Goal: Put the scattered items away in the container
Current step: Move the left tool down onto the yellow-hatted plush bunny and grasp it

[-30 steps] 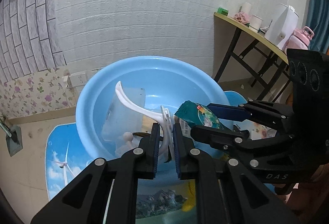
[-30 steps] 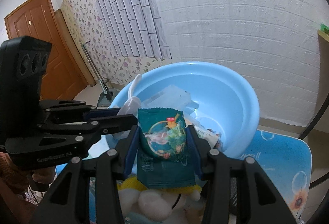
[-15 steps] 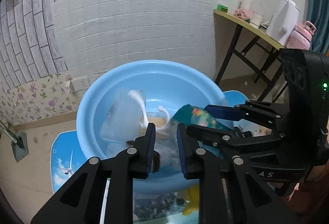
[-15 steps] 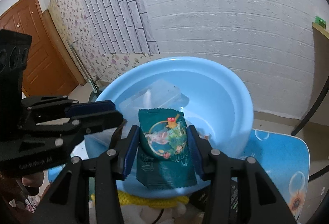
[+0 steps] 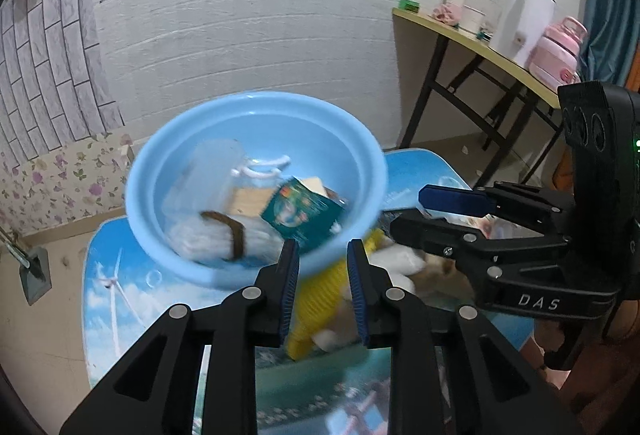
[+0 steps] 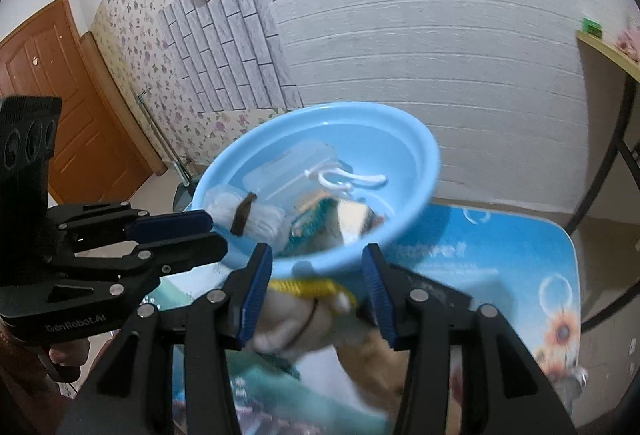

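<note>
A light blue basin (image 5: 256, 123) (image 6: 404, 155) stands on a small blue picture-print table (image 5: 108, 283) (image 6: 500, 251). Inside lie a green snack packet (image 5: 302, 213) (image 6: 308, 215), a white hook-shaped hanger (image 5: 266, 168) (image 6: 348, 179), a clear plastic box (image 5: 204, 175) (image 6: 296, 167) and a white bundle with a brown band (image 5: 224, 235) (image 6: 244, 211). My left gripper (image 5: 322, 263) (image 6: 176, 231) is open and empty in front of the basin. My right gripper (image 6: 318, 275) (image 5: 408, 211) is open and empty, just right of it. A yellow and white plush toy (image 5: 340, 287) (image 6: 308, 299) lies on the table below both.
A white brick wall stands behind the basin. A folding table (image 5: 480, 47) at the right holds a white kettle (image 5: 524, 19) and a pink bottle (image 5: 558, 49). A wooden door (image 6: 52, 107) is at the left. A dustpan (image 5: 34, 269) lies on the floor.
My left gripper let go of the white hanger and my right let go of the green packet; both now lie in the basin. Both grippers opened and pulled back from the basin.
</note>
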`<state>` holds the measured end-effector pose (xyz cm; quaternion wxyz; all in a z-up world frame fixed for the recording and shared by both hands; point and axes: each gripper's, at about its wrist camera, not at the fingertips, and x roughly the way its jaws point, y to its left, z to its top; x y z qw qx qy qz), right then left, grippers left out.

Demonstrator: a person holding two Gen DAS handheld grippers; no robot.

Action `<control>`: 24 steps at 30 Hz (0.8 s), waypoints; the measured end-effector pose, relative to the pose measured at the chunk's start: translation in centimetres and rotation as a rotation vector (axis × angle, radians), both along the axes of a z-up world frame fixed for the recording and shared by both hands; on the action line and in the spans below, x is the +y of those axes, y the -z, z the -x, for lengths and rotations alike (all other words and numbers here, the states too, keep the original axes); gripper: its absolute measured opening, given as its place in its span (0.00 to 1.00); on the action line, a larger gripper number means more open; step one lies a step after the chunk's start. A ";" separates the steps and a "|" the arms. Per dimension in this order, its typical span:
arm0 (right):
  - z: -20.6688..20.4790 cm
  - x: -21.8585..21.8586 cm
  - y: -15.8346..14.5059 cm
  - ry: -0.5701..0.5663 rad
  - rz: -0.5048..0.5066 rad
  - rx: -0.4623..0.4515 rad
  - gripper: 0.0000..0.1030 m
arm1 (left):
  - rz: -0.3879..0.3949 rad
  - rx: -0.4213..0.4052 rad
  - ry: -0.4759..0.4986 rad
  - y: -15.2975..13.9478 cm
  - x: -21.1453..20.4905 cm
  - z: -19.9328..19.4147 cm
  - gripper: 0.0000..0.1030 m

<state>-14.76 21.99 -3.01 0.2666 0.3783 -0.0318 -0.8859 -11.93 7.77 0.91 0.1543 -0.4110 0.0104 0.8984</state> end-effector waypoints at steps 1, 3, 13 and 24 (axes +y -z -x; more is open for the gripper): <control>-0.5 0.5 0.1 0.010 0.000 -0.002 0.45 | 0.003 -0.008 0.008 0.2 0.5 -0.4 0.22; -1.3 1.5 0.4 0.030 0.002 -0.007 0.45 | 0.011 -0.016 0.027 0.5 1.3 -1.1 0.22; -4.2 6.6 3.2 0.142 0.033 -0.074 0.45 | 0.057 -0.062 0.088 1.9 4.7 -2.9 0.25; -5.6 11.0 5.5 0.211 0.055 -0.134 0.45 | 0.138 -0.123 0.097 4.7 7.0 -3.0 0.71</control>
